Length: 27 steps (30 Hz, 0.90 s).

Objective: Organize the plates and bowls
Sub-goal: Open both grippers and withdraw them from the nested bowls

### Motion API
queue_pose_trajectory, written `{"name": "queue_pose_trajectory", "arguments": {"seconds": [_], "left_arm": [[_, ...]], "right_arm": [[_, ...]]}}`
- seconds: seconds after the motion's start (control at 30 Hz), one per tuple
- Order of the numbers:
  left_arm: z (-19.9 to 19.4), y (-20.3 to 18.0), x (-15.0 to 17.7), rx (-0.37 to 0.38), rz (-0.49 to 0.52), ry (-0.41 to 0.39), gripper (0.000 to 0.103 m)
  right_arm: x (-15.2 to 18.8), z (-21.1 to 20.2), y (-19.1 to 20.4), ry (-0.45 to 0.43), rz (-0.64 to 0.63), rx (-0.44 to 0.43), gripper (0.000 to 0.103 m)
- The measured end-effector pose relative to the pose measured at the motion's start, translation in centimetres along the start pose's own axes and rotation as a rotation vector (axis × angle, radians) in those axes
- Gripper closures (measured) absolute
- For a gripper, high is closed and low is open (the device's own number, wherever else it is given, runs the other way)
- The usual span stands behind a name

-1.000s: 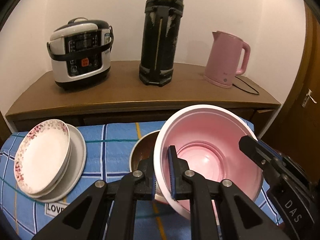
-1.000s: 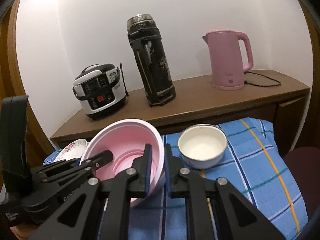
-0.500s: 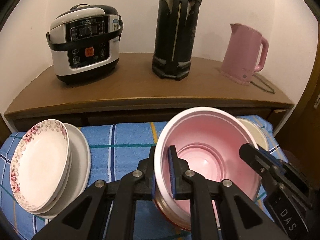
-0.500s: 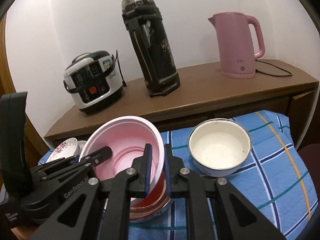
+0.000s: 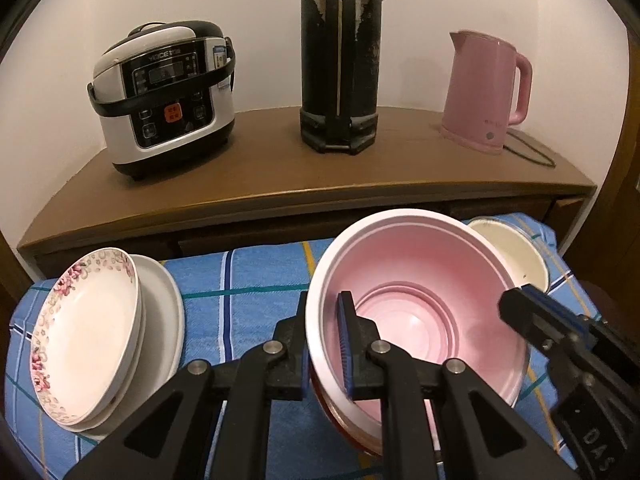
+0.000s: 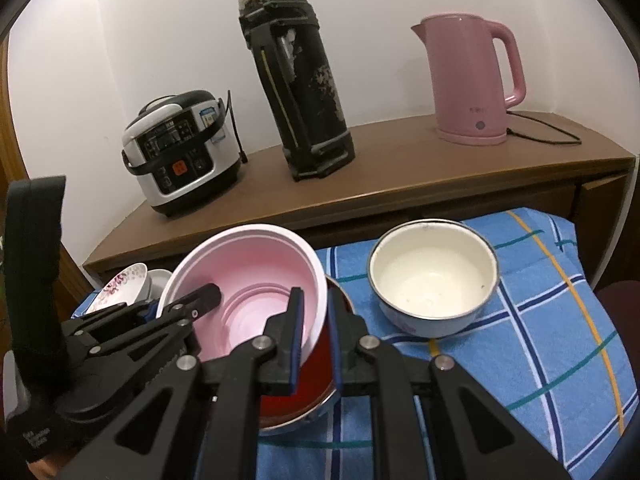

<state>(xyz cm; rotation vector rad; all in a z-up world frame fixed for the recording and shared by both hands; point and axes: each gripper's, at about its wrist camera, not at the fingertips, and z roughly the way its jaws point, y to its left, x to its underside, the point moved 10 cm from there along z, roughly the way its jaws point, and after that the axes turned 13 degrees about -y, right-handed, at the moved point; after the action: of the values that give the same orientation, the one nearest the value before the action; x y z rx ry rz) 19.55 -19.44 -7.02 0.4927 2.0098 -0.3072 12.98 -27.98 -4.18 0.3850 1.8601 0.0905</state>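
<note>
A pink bowl is pinched on opposite rims by both grippers. My left gripper is shut on its left rim, one finger inside and one outside. My right gripper is shut on its right rim, and its tip also shows in the left wrist view. The pink bowl sits slightly tilted in the mouth of a red metal-rimmed bowl. A cream enamel bowl stands to the right. At the left, a floral plate lies on a white plate.
Everything rests on a blue checked cloth. Behind it runs a wooden sideboard with a rice cooker, a tall black flask and a pink kettle with its cable.
Both grippers have come down and forward with the pink bowl. It now covers the metal-rimmed bowl that showed beside it before. The cream bowl has come into the left wrist view.
</note>
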Motion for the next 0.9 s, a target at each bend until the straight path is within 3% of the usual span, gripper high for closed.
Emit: {"name": "queue_pose_trajectory", "arguments": {"seconds": [0.37,0.57,0.6,0.63,0.7,0.8,0.9], "left_arm": [[-0.3,-0.2,-0.1,-0.009,0.028,-0.011,0.089],[-0.4,-0.1,-0.2,-0.002,0.023,-0.024,0.086],[-0.5,0.0,-0.3,-0.01,0.024,-0.033,0.074],[-0.6,0.2,-0.5,-0.021,0.025,-0.044,0.048],[-1.2,0.6,-1.0,-0.049,0.017,-0.086,0.022],[-2.2,0.6,-2.1,-0.062,0.033,-0.149,0.022],[-2.2,0.8,-2.2,-0.088,0.049,-0.158,0.022]], "right_arm": [[0.6,-1.1,-0.6,0.021,-0.012,0.047,0.092],[0.8,-0.9,-1.7,0.004,0.047,0.046,0.089],[0.8,-0.9,-1.7,-0.001,0.053,0.045,0.089],[0.7,-1.0,-1.9,-0.007,0.063,0.043,0.088],[0.5,-1.1,-2.0,-0.02,0.069,0.046,0.079],[0.0,-1.6,-2.2,-0.056,0.057,0.066,0.059],[-0.4,-2.2,-2.2,-0.093,0.047,0.072,0.051]]}}
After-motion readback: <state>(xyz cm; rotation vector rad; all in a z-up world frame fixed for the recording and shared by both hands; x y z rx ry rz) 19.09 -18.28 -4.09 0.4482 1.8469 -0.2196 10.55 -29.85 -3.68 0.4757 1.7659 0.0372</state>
